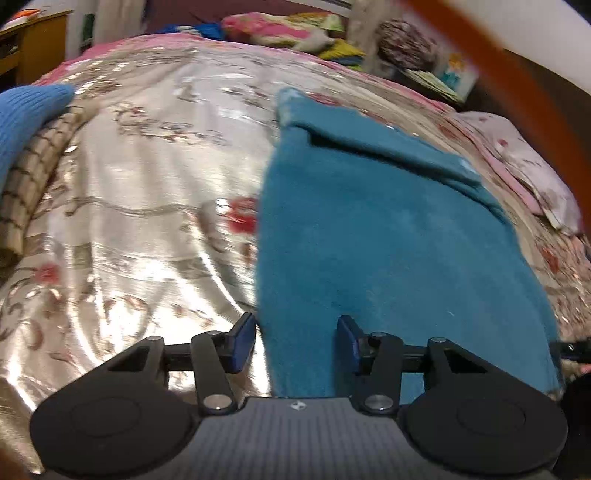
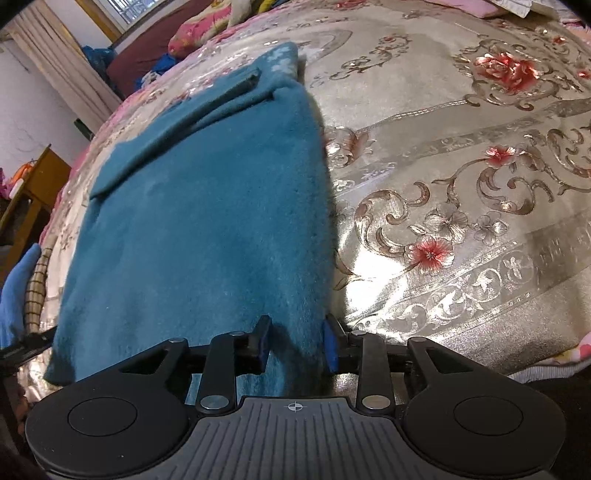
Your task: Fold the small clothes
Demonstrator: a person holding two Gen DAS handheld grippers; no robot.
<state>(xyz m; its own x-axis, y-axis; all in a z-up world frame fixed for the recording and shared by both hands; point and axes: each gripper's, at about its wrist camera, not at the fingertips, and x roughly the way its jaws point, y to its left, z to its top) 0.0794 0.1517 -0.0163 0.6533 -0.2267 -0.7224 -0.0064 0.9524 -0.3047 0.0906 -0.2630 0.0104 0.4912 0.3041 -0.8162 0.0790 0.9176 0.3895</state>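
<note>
Item: teal garment [image 1: 388,240], soft and fleecy, lying flat on the bed [image 1: 147,206] over a shiny floral bedspread. One long part, probably a sleeve [image 1: 376,144], is already turned in across the far end, so the folding looks partly done; the near end lies open and unfolded.

Left gripper [image 1: 297,341]: jaws moderately apart, nothing pinched. It straddles the garment's near left edge, one finger over the bedspread and the other over the cloth. Likely reason: lining up to take that corner.

Right gripper [image 2: 295,345]: jaws narrowly apart, set over the garment's near right edge; one finger is over the cloth, the other at the border with the bedspread. Whether the pads press the fabric cannot be made out; they appear clear of it.

Placement, as judged: a gripper at each near corner suits lifting the near hem and carrying it toward the far end.

Also present: a light blue knit piece [image 1: 26,114] on a checked cloth [image 1: 33,173] at the left edge of the bed, well apart from the garment; pillows and bundled clothes [image 1: 280,29] along the far side.

Risk: thick fleece may slip from a shallow pinch.
</note>
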